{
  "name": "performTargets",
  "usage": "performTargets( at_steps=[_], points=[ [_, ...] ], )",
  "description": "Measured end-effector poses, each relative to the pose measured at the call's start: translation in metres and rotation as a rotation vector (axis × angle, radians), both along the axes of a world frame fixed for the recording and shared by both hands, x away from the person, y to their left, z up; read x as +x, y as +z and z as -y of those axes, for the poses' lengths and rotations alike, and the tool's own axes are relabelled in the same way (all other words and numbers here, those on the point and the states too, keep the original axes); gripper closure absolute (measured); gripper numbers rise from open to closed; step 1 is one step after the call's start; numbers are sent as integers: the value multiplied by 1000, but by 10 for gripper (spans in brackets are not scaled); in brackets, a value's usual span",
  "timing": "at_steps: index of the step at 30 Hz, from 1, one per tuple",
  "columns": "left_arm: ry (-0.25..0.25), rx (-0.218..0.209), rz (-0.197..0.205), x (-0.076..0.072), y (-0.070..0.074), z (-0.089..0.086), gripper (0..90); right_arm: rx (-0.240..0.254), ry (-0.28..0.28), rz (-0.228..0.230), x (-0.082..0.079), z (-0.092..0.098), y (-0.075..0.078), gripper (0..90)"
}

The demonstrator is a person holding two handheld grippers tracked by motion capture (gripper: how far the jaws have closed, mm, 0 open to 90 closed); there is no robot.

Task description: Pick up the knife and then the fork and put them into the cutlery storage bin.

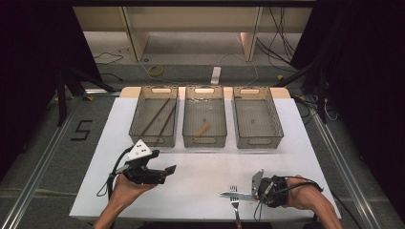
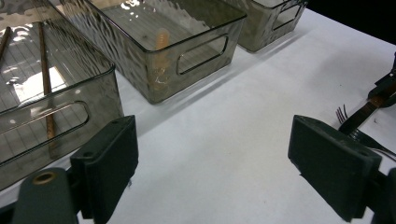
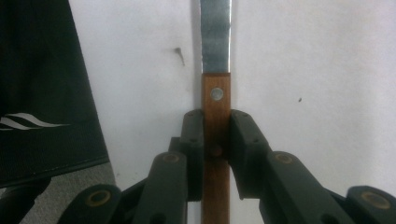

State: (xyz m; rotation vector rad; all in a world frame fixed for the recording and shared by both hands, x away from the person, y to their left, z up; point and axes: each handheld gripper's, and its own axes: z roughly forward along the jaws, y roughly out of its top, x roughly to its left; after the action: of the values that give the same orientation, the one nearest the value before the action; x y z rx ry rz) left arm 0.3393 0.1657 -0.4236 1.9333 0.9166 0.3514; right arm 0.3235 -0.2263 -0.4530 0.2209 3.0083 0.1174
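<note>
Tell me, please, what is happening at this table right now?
A person is sorting cutlery into three bins. The right gripper has its jaws closed on the wooden handle of a knife lying on the table, across a fork. The left gripper hovers open and empty. Two bins already hold chopsticks and a small wooden piece.

The white table [image 1: 286, 143] carries three clear bins [image 1: 204, 122] beyond the grippers, and a fork [image 1: 234, 202] beside the right gripper [image 1: 255, 191].

a brown wooden-handled knife [image 3: 216, 116] with silver blade, black tool [image 3: 216, 140], white table [image 1: 200, 167], smoky grey bins [image 1: 204, 117]
</note>
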Motion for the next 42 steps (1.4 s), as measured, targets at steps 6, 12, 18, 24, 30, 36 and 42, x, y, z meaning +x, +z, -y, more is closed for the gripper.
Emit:
performTargets(
  at_steps=[6, 12, 18, 24, 30, 36, 42],
  points=[
    [2, -3, 0, 0, 0, 0, 156, -18, -25, 11, 1, -3, 0, 772],
    [1, -2, 1, 0, 0, 0, 156, -24, -56, 6, 7, -5, 0, 773],
    [2, -3, 1, 0, 0, -1, 156, -37, -98, 22, 14, -5, 0, 773],
    [0, -1, 2, 0, 0, 0, 156, -43, -130, 25, 20, -6, 0, 773],
    [-5, -14, -10, 0, 1, 0, 156, -52, -117, 28, 17, -7, 0, 772],
    [-64, -38, -28, -6, 4, 14, 156, -51, -118, 31, 17, -7, 0, 772],
    [-118, -63, -52, -13, 5, 30, 157, -54, -122, 29, 16, -7, 0, 772]
  ],
)
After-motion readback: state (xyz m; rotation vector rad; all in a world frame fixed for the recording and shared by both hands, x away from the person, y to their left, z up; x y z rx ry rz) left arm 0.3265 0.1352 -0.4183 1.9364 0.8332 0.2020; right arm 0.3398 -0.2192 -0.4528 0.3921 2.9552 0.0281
